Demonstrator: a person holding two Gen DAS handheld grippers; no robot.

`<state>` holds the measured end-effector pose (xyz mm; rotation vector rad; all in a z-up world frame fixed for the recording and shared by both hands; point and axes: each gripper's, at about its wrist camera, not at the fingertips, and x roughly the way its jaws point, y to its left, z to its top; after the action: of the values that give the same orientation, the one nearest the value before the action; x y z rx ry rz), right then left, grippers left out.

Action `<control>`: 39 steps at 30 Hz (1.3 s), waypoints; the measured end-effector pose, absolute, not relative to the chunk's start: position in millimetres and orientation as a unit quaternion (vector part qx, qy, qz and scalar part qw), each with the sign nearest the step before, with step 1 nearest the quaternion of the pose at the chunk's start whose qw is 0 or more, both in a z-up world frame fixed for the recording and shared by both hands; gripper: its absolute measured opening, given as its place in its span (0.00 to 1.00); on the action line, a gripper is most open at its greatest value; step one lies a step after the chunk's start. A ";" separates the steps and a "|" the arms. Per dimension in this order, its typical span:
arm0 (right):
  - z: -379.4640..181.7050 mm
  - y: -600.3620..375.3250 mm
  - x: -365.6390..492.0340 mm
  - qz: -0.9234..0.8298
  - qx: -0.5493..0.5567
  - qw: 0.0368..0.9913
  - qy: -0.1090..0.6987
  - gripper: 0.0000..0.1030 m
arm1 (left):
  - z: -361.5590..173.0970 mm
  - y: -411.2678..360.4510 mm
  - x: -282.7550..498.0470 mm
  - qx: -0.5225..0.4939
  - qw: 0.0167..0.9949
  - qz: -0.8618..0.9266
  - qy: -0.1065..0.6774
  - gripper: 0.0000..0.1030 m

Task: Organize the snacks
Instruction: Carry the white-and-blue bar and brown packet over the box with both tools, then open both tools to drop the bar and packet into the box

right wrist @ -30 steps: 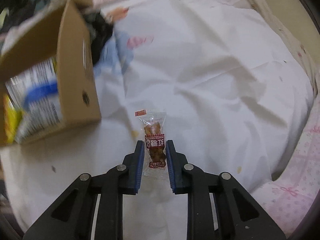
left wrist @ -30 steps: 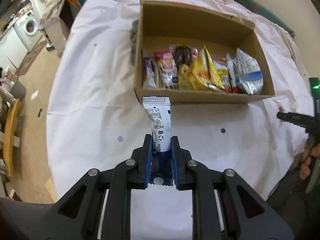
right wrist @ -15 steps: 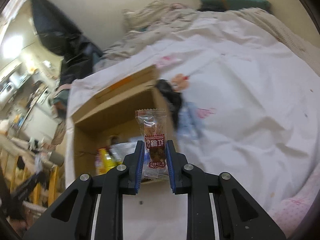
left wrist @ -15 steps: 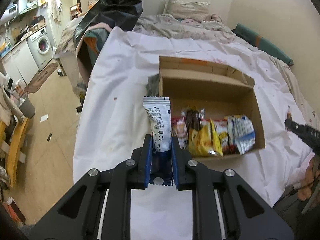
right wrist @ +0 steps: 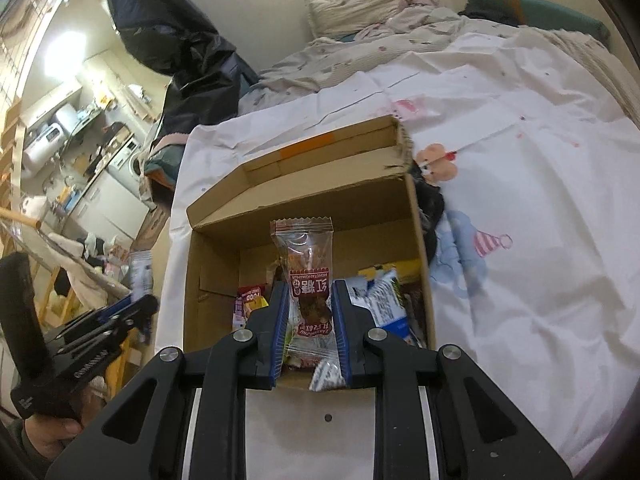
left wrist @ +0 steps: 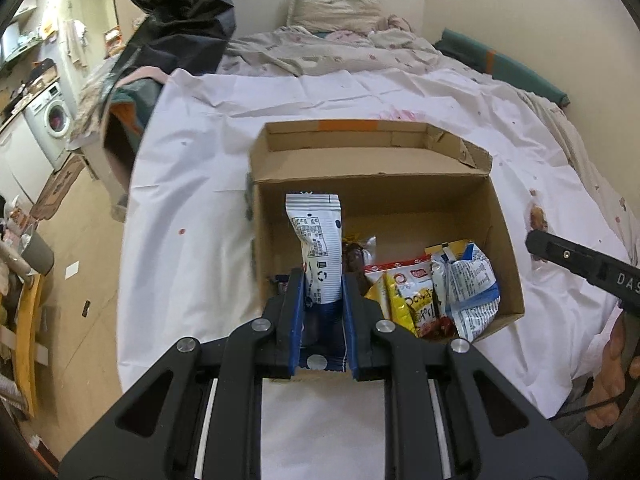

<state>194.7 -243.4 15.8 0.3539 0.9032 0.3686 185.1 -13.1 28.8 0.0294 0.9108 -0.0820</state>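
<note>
My left gripper (left wrist: 322,300) is clamped on a white and blue snack packet (left wrist: 317,246), which stands upright between the blue pads, its top edge reaching up in front of the left part of the cardboard box (left wrist: 496,216). My right gripper (right wrist: 309,312) is clamped on a clear packet with a red label (right wrist: 306,276) (dark brown pieces show through the wrapper), also upright, held over the near wall of the same box.

The box sits open on a bed (left wrist: 192,184) covered with a white sheet, its far flap folded back and marked with a strip of orange tape (left wrist: 347,125). Inside, along the near wall, lie several snacks: a yellow bag (left wrist: 408,304), a crinkled white and blue bag (left wrist: 472,284) at the right end, and a dark sausage-like packet (left wrist: 354,254) just beside my left packet. The far half of the box floor is bare cardboard.

In the left wrist view the tip of my other gripper pokes in from the right edge, well apart from the box. A washing machine (left wrist: 50,118) stands far off to the left.
</note>
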 end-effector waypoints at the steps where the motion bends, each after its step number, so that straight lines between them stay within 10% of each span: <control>1: 15.4 -240.5 197.4 0.177 0.164 0.869 0.432 0.22 | 25.3 -15.9 190.6 0.015 0.896 -0.042 0.443 0.14; 39: -33.5 -209.7 240.1 0.191 0.154 0.841 0.482 0.23 | -24.1 -19.0 221.9 0.008 0.891 -0.047 0.452 0.16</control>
<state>240.1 -209.7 -33.5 0.3246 1.0183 0.4034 221.9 -19.0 -24.1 0.0160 0.9375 -0.0976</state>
